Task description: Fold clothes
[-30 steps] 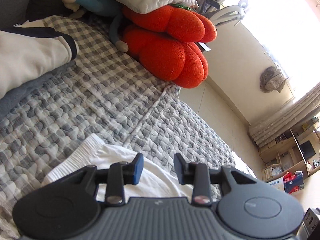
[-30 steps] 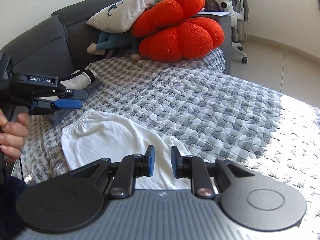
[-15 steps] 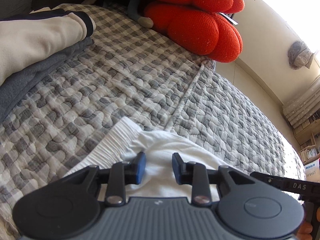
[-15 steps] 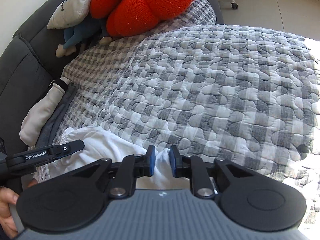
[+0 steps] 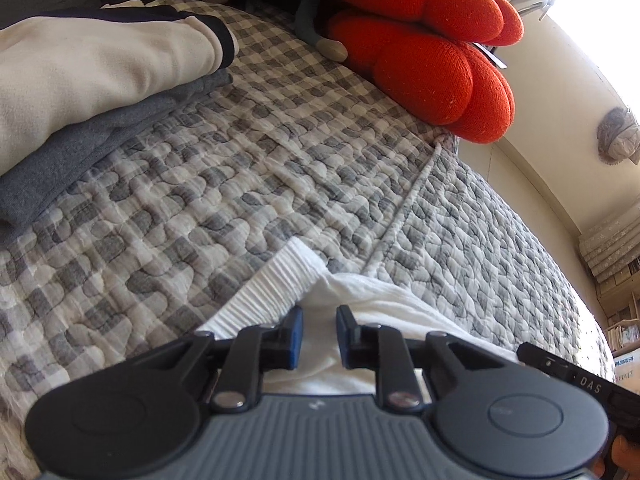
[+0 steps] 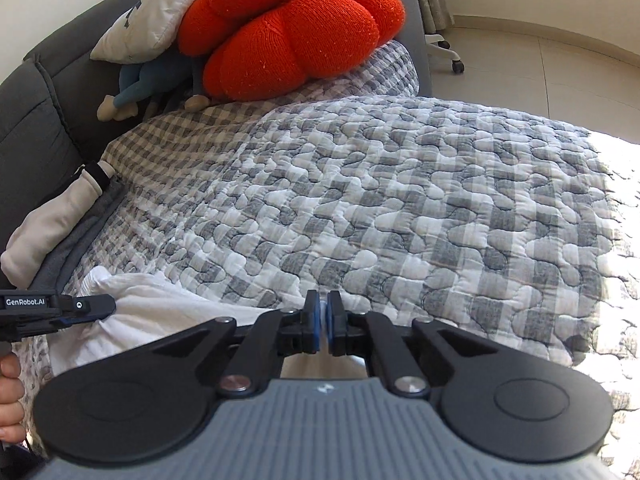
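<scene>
a: where is the white garment (image 5: 384, 300)?
b: flat on the grey checked quilt (image 6: 400, 200), ribbed waistband (image 5: 272, 284) at its left end.
a: right gripper (image 6: 323, 320)?
b: fingers pressed nearly together, pinching a thin fold of the white cloth at its right edge.
a: left gripper (image 5: 319, 332)?
b: fingers have just been closing; narrow gap remains, cloth bunched between them beside the waistband. cannot tell whether the pads press it.
a: else?
b: folded clothes stack (image 5: 80, 80) to the left, orange cushion (image 6: 288, 32) behind.

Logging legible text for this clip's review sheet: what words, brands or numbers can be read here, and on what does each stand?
"GenRobot.AI": white print on the black left tool, right wrist view.
"DAS": pale letters on the black right tool's side, left wrist view; possibly cut off.
Dark print on the white pillow: unreadable.
Box at the left wrist view's right edge: too small.
</scene>
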Motion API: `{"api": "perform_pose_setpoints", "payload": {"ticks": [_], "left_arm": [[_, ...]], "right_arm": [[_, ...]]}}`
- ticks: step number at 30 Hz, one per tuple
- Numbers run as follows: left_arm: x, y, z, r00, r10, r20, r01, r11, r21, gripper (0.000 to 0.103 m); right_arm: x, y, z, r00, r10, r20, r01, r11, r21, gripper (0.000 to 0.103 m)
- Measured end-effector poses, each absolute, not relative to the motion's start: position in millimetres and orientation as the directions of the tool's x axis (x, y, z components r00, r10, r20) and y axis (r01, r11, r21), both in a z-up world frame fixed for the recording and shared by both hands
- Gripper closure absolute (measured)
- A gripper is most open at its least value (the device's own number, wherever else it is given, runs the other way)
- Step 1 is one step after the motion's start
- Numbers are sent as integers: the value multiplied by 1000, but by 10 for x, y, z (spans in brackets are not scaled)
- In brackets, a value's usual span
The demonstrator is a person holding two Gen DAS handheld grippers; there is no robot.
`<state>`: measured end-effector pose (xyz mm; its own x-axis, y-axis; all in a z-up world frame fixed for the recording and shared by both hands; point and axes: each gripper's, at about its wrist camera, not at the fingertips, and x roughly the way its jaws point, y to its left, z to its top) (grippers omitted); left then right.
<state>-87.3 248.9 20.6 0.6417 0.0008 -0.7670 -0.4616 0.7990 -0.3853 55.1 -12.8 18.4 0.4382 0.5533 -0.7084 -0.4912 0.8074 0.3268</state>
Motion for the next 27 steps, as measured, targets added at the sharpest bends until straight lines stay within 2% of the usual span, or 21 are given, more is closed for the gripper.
{"api": "perform_pose_setpoints", "payload": {"ticks": [9,12,18,23,27], "left_arm": [[-873,2491,271,658,25,-753,-461,804,-376,82],[-884,2469,287,668,24,-744,-458,802,-385,77],[-959,2184,470,725,95,-683,-380,882,-280,69],[-996,1765,476,745,-46,-665,-184,945,-272,67],[-1025,1397,415,745,-90,-661,-74,974,-215,62]], "right_arm": [[461,-468,426,553,504,-664,-479,844,241,98],[409,-728,578,589,475,-654,-445,866,228,92],[163,-1485,782,671,392,-629,-338,917,212,89],[-180,-2121,824,693,338,-637,-305,938,166,89],[-441,-2692,777,725,233,-649,-202,972,124,84]]}}
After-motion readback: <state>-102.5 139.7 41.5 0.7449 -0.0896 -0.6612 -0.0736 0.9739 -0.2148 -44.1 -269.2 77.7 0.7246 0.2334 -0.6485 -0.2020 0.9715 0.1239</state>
